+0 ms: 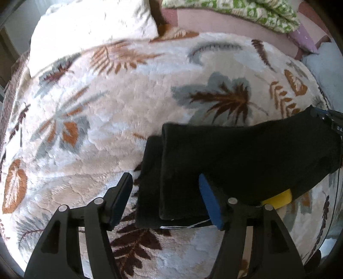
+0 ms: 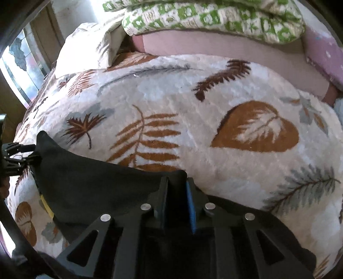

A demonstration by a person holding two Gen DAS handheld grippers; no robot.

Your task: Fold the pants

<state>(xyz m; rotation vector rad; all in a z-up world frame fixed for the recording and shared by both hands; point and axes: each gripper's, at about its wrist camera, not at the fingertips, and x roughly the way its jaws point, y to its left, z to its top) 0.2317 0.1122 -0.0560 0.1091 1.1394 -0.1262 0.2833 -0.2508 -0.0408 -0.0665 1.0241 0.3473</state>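
Black pants [image 1: 235, 154] lie folded on a leaf-patterned fleece blanket [image 1: 128, 103]. Their layered end reaches toward my left gripper [image 1: 165, 179], which stands open astride that end. Its left finger is clear of the cloth and its blue-padded right finger [image 1: 209, 201] rests over it. At the other end the pants [image 2: 96, 178] are lifted slightly, and my right gripper [image 2: 177, 182] is shut on a bunched corner of the black fabric. The right gripper [image 1: 330, 122] also shows at the right edge of the left wrist view. A yellow piece [image 1: 278, 198] peeks out under the pants.
A white pillow [image 1: 85, 25] lies at the far left of the bed. A green-and-white quilt [image 2: 214, 17] is heaped along the back, above a pink sheet [image 2: 214, 49]. A window [image 2: 19, 64] is at the left. The blanket stretches open beyond the pants.
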